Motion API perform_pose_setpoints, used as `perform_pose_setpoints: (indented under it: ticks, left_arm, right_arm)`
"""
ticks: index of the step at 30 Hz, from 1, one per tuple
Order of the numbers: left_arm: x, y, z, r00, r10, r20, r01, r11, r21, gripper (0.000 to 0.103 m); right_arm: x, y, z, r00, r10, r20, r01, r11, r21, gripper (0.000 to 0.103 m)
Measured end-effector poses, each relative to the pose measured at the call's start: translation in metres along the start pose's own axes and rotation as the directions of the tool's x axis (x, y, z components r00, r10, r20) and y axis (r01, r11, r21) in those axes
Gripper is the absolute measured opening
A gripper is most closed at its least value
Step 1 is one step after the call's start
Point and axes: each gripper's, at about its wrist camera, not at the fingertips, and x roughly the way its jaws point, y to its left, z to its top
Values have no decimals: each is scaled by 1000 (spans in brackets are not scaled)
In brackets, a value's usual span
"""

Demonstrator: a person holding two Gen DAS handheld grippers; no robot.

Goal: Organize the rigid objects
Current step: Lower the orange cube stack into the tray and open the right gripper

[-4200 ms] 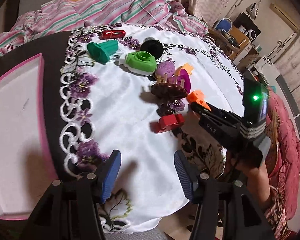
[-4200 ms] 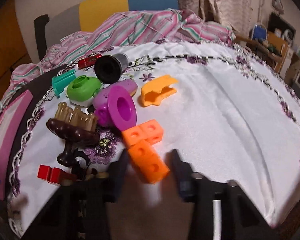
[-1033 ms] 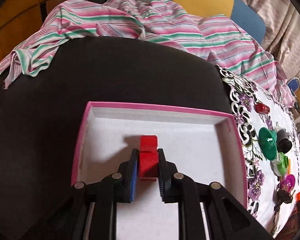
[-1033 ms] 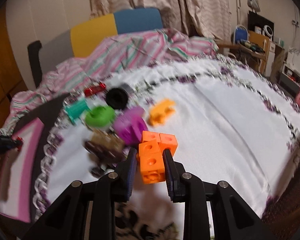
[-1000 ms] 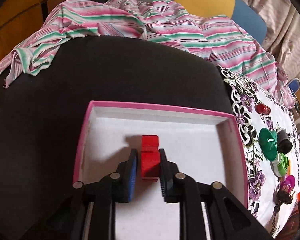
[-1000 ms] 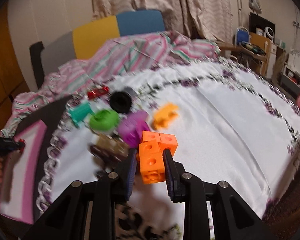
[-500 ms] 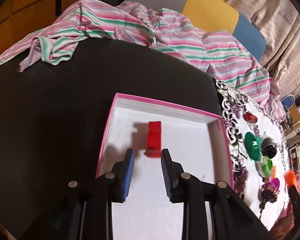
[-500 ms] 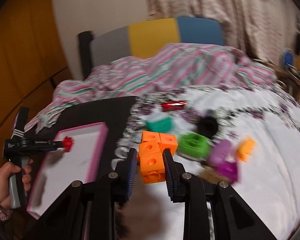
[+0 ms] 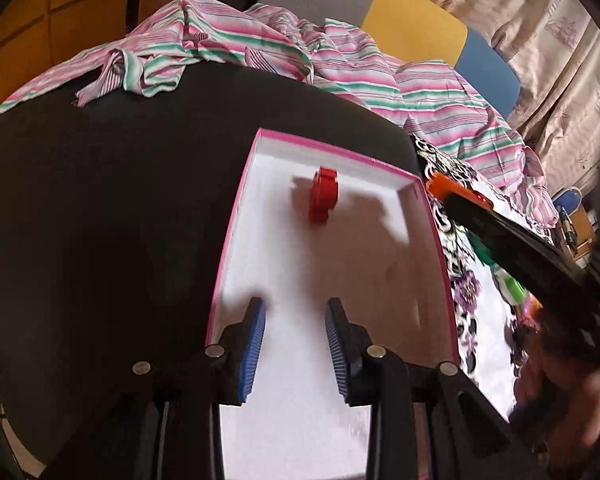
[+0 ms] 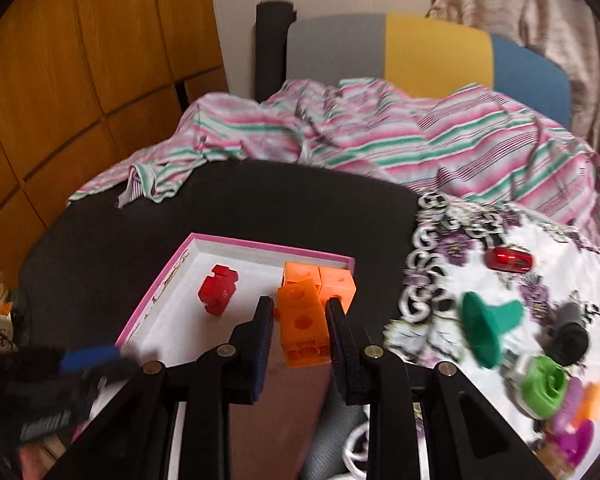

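Note:
A red block piece [image 9: 323,200] [image 10: 218,289] lies alone in the white, pink-rimmed tray [image 9: 236,216] [image 10: 260,245] on the black table. My left gripper [image 9: 295,334] hangs over the tray's near part, well short of the red piece; its jaws are opening and nothing is between them. My right gripper [image 10: 300,320] is shut on an orange block cluster [image 10: 312,308], held above the tray's right corner. In the left wrist view the right gripper comes in from the right with the orange cluster [image 9: 454,192] at its tip.
On the white embroidered cloth [image 10: 500,320] to the right lie a red oval piece [image 10: 509,259], a green funnel shape [image 10: 490,326], a black cylinder [image 10: 568,334], a light green piece [image 10: 544,386] and purple and orange toys. Striped fabric [image 10: 380,136] is heaped behind the table.
My left gripper let go of the red piece, opened and drew back toward the tray's near end. My right gripper carried the orange cluster leftward from the cloth to the tray.

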Motion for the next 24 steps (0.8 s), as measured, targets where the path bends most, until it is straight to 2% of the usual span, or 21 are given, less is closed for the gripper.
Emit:
perform_pose_setpoints:
  ticks: [8, 19, 20, 23, 24]
  left_arm:
    - [-13, 6, -20, 1000, -16, 3, 16, 1000, -16, 31]
    - [-22, 13, -30, 1000, -23, 8, 23, 999, -49, 31]
    - [-24, 12, -31, 1000, -22, 10, 22, 999, -46, 31]
    - [-25, 11, -31, 1000, -20, 15, 20, 999, -43, 31]
    - [-24, 12, -30, 1000, -19, 14, 20, 999, -42, 31]
  right_arm:
    - [46, 6, 11, 996, -25, -84, 26, 1000, 6, 27]
    - [65, 7, 15, 991, -67, -112, 68, 998, 2, 27]
    - [65, 8, 14, 991, -72, -117, 72, 997, -5, 29]
    - [62, 5, 11, 991, -61, -119, 61, 998, 1, 46]
    - [59, 4, 9, 992, -51, -112, 52, 999, 11, 48]
